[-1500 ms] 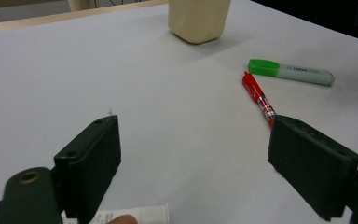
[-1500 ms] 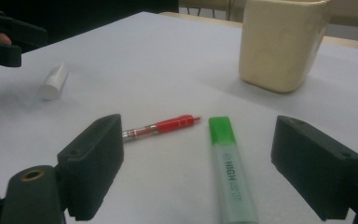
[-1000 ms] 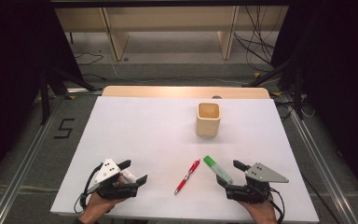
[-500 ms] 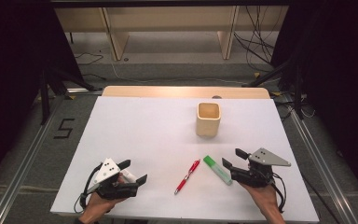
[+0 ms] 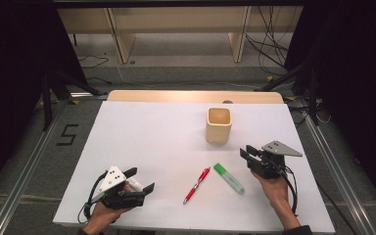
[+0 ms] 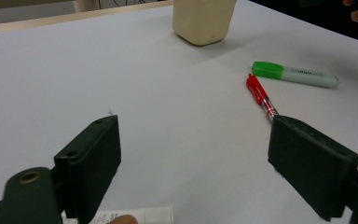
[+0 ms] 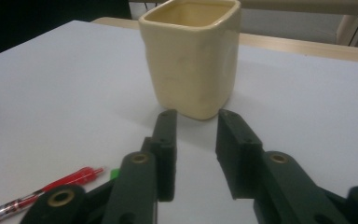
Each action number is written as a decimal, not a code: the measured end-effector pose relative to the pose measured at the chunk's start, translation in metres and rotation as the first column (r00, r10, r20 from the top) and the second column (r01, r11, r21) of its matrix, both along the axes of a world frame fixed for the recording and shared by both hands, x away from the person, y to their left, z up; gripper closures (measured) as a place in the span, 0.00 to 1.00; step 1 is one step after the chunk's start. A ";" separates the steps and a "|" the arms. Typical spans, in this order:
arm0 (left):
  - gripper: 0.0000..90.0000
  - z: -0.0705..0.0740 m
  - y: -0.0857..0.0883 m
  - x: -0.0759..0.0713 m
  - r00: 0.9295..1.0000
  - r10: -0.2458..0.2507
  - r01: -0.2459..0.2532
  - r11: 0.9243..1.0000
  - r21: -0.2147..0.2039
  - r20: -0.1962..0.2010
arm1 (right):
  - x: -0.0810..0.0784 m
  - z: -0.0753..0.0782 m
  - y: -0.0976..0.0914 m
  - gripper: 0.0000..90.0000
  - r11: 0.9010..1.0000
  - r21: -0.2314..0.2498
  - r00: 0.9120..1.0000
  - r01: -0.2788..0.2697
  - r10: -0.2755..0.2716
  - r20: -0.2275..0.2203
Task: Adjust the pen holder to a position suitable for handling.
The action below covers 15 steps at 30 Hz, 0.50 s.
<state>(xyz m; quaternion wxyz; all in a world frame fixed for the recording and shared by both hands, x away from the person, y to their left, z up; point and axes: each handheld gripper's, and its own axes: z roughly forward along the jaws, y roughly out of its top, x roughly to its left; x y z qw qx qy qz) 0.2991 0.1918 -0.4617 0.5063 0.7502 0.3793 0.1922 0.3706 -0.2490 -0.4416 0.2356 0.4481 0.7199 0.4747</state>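
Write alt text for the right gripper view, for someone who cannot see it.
Two black jaws of the right claw, with a narrow gap and nothing between them, point at a cream square cup standing upright on a white table. A red pen lies at the lower left, beside the claw.

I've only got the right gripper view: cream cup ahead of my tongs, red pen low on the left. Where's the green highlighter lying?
Observer: In the high view the green highlighter lies flat between the red pen and your right tongs, touching neither. Those tongs have just been closing on nothing.
Operator: Which end faces the cup?
Observer: Its green cap end points toward the cup.
Operator: And the left tongs?
Observer: The left tongs stand wide open and empty at the near left of the table.
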 end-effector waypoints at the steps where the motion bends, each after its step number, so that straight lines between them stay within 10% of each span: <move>1: 0.18 0.000 0.000 0.000 1.000 0.000 0.000 1.000 0.000 0.000 | 0.004 -0.001 0.000 0.81 1.000 -0.001 1.000 0.006 -0.006 -0.001; 15: 0.18 0.000 0.001 0.001 1.000 0.008 -0.008 1.000 0.000 0.000 | 0.050 -0.007 0.005 1.00 0.996 -0.022 0.995 0.083 -0.084 -0.045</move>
